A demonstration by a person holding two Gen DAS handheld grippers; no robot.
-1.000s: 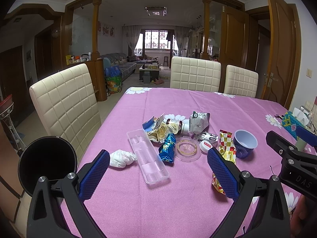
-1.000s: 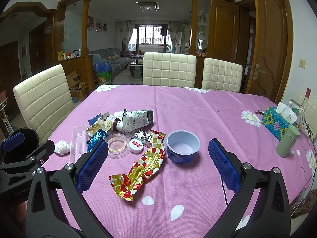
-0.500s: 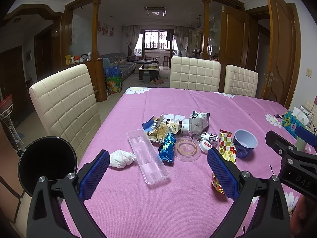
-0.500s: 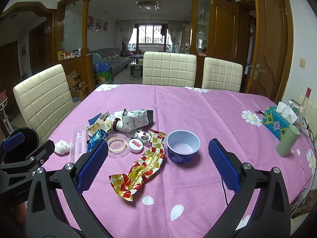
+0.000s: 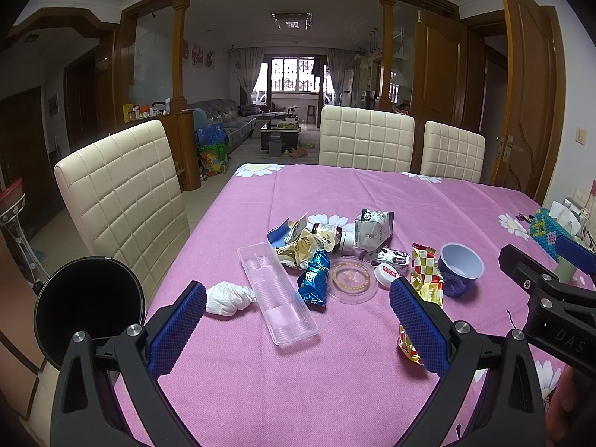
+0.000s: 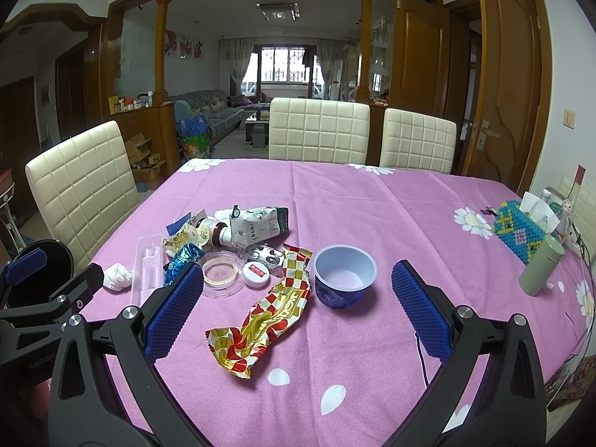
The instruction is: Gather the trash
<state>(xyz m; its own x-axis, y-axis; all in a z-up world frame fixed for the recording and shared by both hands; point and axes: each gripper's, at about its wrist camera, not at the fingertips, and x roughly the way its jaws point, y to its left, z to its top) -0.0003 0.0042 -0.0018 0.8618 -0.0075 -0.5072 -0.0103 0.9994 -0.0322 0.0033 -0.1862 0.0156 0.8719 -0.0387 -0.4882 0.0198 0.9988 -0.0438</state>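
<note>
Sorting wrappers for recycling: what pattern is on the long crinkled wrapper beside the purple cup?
The long wrapper has red, white and gold checks, clearest in the right wrist view.

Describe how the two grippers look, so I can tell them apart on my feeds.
Both look alike: black angular frames with silver screws and blue dimpled pads. The left gripper carries "GenRobot" lettering on its side; the right gripper shows "DAS". No sleeves visible.

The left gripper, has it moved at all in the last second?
No. The left gripper frames the clear plastic tray and the black bin exactly as before.
</note>
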